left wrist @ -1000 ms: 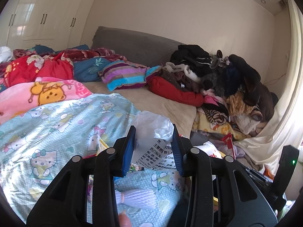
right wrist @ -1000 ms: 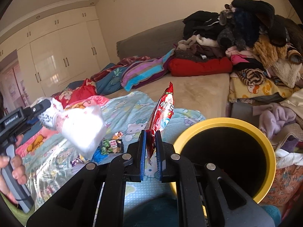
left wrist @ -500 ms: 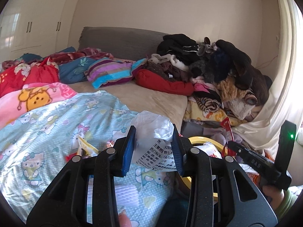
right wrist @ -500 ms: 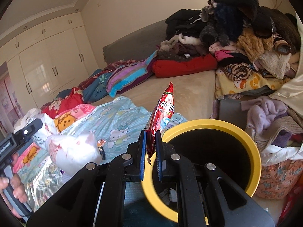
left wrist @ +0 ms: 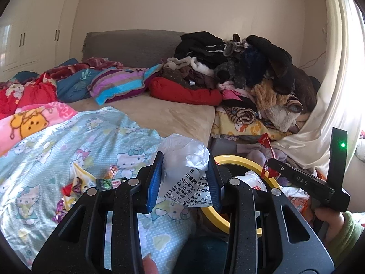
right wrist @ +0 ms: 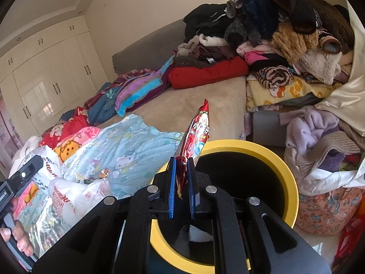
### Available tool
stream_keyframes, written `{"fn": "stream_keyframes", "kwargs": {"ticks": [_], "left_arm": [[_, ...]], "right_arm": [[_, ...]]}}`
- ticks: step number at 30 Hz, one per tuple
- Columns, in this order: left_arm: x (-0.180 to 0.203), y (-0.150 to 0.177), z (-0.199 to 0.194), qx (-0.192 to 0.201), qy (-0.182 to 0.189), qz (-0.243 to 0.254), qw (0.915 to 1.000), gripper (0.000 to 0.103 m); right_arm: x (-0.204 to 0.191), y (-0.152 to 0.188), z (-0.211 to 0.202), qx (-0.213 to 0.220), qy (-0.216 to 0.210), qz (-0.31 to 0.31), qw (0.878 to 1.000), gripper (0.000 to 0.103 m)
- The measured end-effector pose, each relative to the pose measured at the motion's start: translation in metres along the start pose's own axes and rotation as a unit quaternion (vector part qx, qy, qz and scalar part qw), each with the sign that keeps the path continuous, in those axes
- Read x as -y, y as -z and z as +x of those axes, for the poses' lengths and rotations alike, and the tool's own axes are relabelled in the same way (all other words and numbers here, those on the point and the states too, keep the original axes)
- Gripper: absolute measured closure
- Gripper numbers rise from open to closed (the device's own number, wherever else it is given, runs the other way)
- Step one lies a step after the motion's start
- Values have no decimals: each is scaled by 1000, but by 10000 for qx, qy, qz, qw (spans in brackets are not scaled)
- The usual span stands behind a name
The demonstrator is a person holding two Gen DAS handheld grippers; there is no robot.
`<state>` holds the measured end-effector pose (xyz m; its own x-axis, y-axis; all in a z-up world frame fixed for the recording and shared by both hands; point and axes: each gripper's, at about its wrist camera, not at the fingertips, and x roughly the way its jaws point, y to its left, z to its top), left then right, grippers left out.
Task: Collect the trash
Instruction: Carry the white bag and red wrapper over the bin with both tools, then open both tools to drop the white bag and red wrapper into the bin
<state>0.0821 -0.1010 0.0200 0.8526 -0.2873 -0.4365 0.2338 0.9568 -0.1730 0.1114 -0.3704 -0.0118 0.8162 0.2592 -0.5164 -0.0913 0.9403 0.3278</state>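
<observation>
Two pieces of trash: both carried, neither dropped yet.
Left gripper [left wrist: 184,178]: jaws clenched on a crumpled white plastic bag [left wrist: 187,171] with printed text.
Right gripper [right wrist: 182,182]: jaws clamped on a red snack wrapper [right wrist: 196,137], standing upright.
Change: a second ago the yellow-rimmed bin [right wrist: 289,173] sat off to one side; now the wrapper hangs over its mouth, and the bag is just beside the rim.
Meaning: release looks close for both.
Left behind: small wrappers [left wrist: 79,182] on the blue blanket [left wrist: 68,141] on the bed.
</observation>
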Motion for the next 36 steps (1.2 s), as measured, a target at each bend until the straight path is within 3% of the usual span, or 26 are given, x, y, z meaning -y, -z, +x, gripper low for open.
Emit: {"fn": "stream_keyframes", "kwargs": {"ticks": [36], "left_arm": [[68,42,93,-712,23,888,9935,73]], "right_arm": [[65,19,29,-466,379,510,9969,91]]}}
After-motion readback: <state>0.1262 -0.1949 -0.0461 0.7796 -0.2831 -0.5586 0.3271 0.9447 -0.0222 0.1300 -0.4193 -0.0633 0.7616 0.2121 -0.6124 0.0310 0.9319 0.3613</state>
